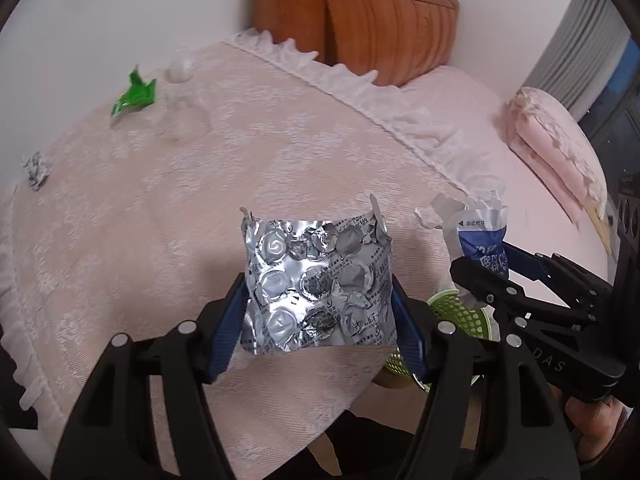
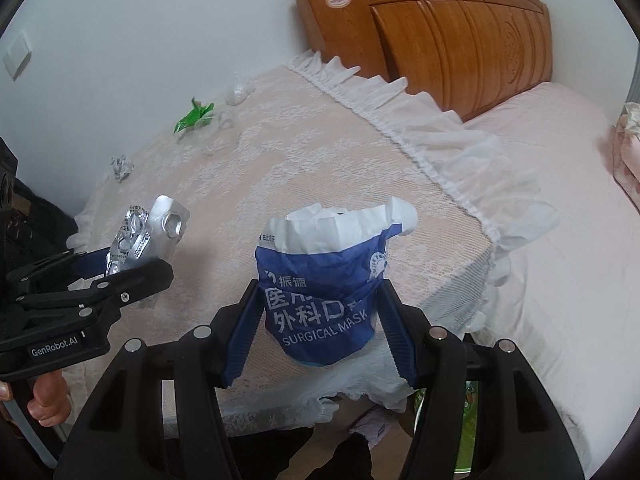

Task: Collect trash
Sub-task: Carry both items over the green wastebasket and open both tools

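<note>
Spreading under both my tools is the lace-covered table (image 1: 140,240), with a green mesh bin (image 1: 460,314) low at its near right edge. My right gripper (image 2: 320,312) is clamped on a blue surgical mask packet (image 2: 324,280) sitting squarely between its pads. My left gripper (image 1: 320,296) pinches a foil blister sheet (image 1: 316,284) likewise. Far left lie a green wrapper (image 1: 134,94) and a paper wad (image 1: 36,168).

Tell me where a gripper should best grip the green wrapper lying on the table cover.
Probably from above, jaws straddling the raised pointed fold of the green wrapper. It is crumpled with peaks standing off the lace table cover, so those offer more purchase than its flat edges. Clear plastic scraps lie beside it.
</note>
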`<state>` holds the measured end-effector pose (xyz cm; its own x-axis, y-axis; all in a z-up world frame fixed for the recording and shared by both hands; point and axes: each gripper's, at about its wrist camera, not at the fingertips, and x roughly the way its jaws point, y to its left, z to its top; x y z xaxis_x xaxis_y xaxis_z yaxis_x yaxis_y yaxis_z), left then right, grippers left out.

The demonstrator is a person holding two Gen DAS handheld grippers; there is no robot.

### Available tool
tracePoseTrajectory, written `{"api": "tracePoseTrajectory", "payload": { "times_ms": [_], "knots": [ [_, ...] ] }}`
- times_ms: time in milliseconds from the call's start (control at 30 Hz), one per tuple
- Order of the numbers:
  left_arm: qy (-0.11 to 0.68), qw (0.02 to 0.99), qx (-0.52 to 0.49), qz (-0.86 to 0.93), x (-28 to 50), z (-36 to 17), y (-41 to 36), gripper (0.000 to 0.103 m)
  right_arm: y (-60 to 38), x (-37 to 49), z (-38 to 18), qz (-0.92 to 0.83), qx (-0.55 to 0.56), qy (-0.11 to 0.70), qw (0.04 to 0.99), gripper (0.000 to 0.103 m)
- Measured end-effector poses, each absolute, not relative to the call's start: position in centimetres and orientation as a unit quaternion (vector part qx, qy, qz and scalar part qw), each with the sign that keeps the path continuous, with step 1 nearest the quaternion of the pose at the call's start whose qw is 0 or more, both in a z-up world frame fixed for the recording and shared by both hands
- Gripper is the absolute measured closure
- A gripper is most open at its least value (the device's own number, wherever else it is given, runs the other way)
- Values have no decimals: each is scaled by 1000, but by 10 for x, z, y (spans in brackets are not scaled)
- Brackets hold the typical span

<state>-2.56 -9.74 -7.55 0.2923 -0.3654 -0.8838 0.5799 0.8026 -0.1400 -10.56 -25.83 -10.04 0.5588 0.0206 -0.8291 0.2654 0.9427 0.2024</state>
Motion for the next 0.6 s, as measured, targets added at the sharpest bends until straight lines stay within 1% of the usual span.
{"api": "tracePoseTrajectory", "payload": {
  "times_ms": [333, 600],
  "knots": [
    [504, 725, 189, -431, -92, -89, -214, 39, -348, -218, -120, -209, 218, 465, 832, 44],
    [492, 668, 257, -496, -153, -123, -288, 39, -410, -297, -149, -288, 263, 469, 793, 44]
  ]
}}
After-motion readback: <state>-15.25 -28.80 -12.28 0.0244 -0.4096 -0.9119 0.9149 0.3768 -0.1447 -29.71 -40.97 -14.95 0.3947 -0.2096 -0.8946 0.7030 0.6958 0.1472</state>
